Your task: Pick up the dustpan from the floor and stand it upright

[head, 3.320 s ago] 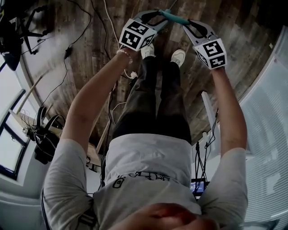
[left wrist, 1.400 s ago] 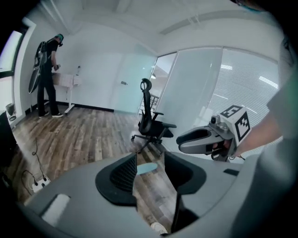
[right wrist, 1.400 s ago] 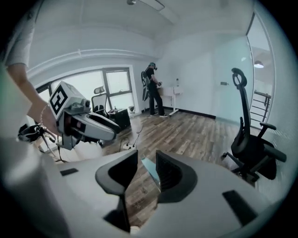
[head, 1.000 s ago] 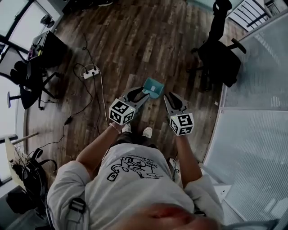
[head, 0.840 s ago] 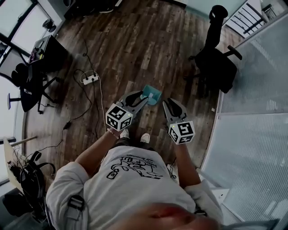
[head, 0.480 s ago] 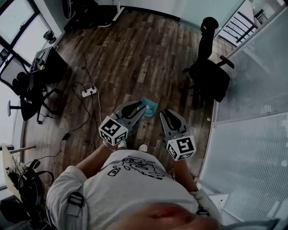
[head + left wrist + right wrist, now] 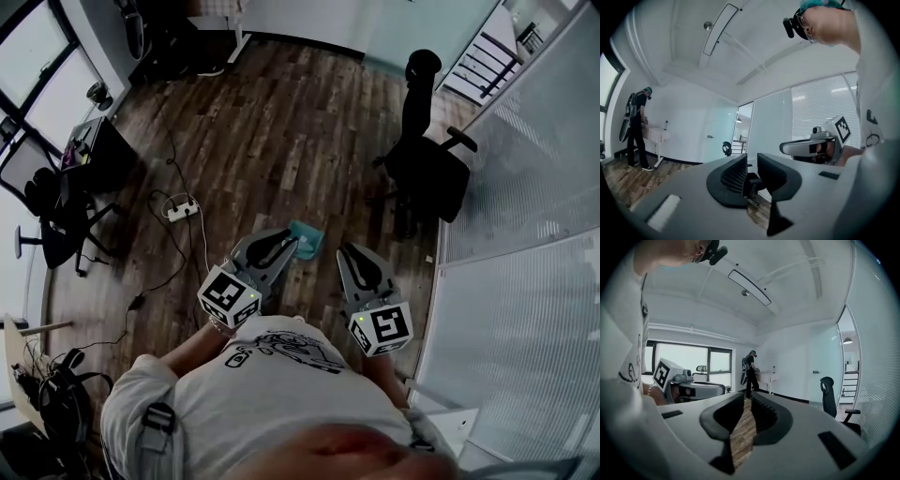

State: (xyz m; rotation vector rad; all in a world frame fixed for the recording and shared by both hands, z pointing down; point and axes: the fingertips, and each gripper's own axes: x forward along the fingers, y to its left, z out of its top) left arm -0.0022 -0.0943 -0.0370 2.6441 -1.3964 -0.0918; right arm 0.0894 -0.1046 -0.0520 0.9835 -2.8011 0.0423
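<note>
Teal dustpan (image 7: 307, 234) on floor (image 7: 281, 122) shows just past left tongs (image 7: 286, 246), nearer than right tongs (image 7: 352, 255); both empty, just narrowed to slits.

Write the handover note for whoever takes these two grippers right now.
Left gripper: jaws a narrow gap apart, just been closing, nothing between them.
Right gripper: the same; only floor shows through the gap.
Dustpan: teal, on the floor in front of the person, between the two grippers in the head view, touched by neither.
Done: dustpan let go.
Left: from above I cannot confirm that it stands upright. Check, and if it does not, regrip and right it.
</note>
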